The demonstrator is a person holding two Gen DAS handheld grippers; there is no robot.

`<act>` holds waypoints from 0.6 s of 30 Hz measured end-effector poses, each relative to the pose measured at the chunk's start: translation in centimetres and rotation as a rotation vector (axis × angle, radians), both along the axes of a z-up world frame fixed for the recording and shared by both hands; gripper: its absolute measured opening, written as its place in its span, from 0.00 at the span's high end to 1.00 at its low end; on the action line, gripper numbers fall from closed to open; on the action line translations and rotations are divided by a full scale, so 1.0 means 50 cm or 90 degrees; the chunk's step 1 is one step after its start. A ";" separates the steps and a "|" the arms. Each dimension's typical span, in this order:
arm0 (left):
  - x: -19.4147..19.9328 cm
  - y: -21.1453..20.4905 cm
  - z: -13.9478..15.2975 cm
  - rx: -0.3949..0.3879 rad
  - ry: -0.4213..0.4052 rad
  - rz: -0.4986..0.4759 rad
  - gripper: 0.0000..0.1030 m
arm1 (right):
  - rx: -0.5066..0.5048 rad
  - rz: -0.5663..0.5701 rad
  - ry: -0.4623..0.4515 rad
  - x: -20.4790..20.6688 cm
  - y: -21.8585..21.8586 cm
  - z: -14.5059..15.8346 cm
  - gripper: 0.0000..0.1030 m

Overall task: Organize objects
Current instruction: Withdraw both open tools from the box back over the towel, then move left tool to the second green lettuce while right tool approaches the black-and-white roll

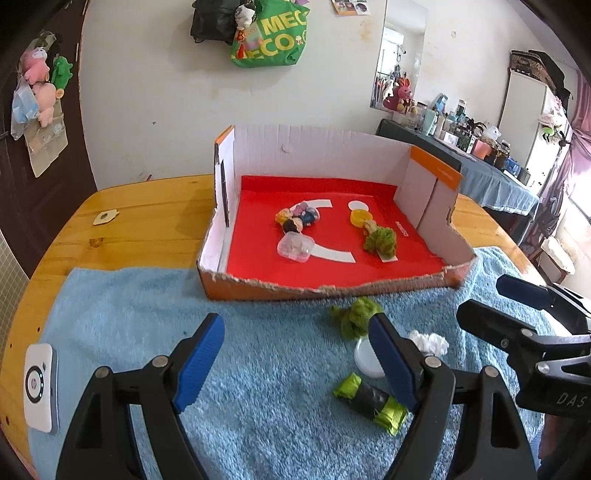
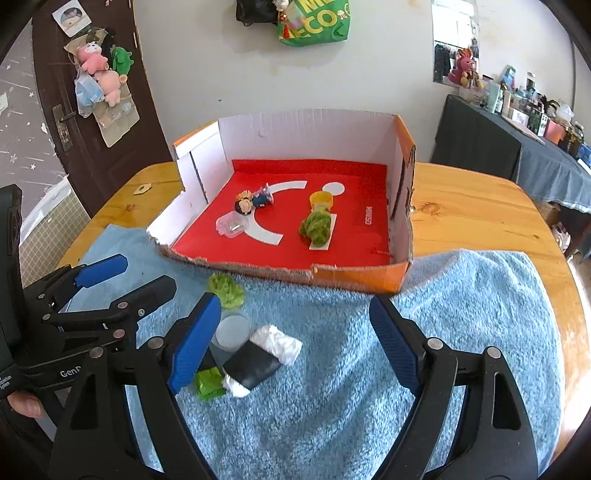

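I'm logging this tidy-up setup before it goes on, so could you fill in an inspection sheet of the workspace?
Surface: wooden table with a blue towel spread over its near part.
Job's things: cut-open cardboard box with a red floor, holding small figurines, a clear case, a yellow lid and a green fuzzy clump. On the towel: another green clump, a pale round lid, a black-and-white packet and a green-ended packet.
Clutter: white device at the table edge.
Grippers: left gripper and right gripper both open, holding nothing.
Cables: nothing seen.
Surroundings: green bag and plush toys hanging; a cluttered side table.
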State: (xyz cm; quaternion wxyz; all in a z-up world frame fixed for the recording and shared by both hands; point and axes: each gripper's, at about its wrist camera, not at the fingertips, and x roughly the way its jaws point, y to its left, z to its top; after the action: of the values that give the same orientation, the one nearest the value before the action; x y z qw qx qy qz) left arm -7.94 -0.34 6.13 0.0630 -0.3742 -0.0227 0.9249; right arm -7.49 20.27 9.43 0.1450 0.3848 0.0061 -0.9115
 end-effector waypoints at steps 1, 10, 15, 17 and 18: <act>0.006 0.001 -0.003 0.000 -0.001 0.000 0.18 | 0.001 0.000 -0.001 0.005 0.001 -0.003 0.20; 0.045 0.006 -0.023 0.000 -0.006 0.000 0.17 | 0.010 -0.002 -0.013 0.040 0.009 -0.032 0.20; 0.057 0.002 -0.033 -0.001 -0.010 0.002 0.17 | 0.014 0.002 -0.022 0.050 0.005 -0.050 0.20; 0.062 0.000 -0.039 -0.002 -0.012 0.004 0.16 | 0.016 0.004 -0.027 0.053 0.002 -0.060 0.20; 0.063 -0.001 -0.042 -0.003 -0.013 0.005 0.14 | 0.017 0.005 -0.030 0.054 0.000 -0.064 0.19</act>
State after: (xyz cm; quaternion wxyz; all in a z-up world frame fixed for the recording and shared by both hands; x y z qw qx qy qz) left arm -4.78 -0.37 4.05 0.0584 -0.3836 -0.0224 0.9214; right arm -4.79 20.29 6.22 0.1437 0.4083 0.0165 -0.9013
